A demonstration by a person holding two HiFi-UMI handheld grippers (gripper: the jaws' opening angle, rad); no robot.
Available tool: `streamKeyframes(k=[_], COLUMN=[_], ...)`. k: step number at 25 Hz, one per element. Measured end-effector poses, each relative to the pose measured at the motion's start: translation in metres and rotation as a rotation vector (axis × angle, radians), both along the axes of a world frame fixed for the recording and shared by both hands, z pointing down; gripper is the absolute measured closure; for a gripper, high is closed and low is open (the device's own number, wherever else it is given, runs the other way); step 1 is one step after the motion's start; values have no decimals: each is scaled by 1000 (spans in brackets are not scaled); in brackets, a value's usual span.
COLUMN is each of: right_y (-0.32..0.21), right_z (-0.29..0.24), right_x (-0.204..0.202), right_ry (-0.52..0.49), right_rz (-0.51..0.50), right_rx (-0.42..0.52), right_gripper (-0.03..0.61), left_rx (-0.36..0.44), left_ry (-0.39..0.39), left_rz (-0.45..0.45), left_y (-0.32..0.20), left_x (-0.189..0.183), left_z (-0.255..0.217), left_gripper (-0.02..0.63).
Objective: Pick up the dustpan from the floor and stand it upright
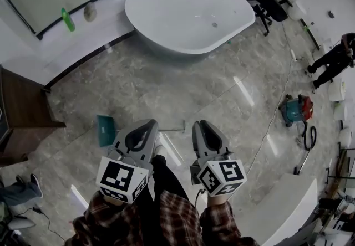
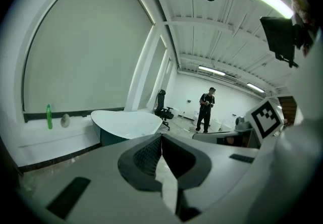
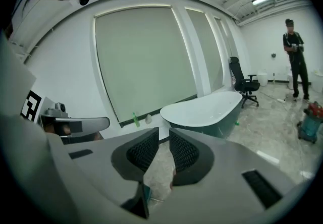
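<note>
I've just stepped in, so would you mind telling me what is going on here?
A person in a plaid shirt stands on the marble floor near a white bathtub, holding a gripper in each hand. The left gripper and right gripper are held out in front, both empty: the left's jaws meet at the tips, the right's stand a narrow gap apart. The teal dustpan lies on the floor to the left of the left gripper, untouched, so the pick-up has not begun.
</note>
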State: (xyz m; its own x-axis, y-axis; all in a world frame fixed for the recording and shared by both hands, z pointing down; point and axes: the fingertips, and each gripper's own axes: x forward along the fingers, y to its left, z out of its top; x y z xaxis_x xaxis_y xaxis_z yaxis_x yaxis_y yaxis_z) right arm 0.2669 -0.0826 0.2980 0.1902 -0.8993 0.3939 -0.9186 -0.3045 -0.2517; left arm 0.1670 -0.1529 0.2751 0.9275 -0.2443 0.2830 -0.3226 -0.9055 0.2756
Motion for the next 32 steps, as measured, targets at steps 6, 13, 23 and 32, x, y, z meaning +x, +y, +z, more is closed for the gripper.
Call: streamKeyframes(k=[6,13,23,32], right_y=[15,22,39,58], right_z=[86,217,420,595], right_x=[44,80,108,135], right_ry=[-51,-100,-86,-116], right_rz=[57,100,141,178], right_rx=[-89,-198,-273,-380], right_gripper=[486,486,471,468], left_rx=[-55,-92,-128,-117], left_ry=[-46,-88,-156,-207], left_rz=[21,9,42,115], left_y=[3,-14,-17,-5], left_x=[30,66,92,135], left_z=[67,178,359,515], left_gripper=[603,603,603,601])
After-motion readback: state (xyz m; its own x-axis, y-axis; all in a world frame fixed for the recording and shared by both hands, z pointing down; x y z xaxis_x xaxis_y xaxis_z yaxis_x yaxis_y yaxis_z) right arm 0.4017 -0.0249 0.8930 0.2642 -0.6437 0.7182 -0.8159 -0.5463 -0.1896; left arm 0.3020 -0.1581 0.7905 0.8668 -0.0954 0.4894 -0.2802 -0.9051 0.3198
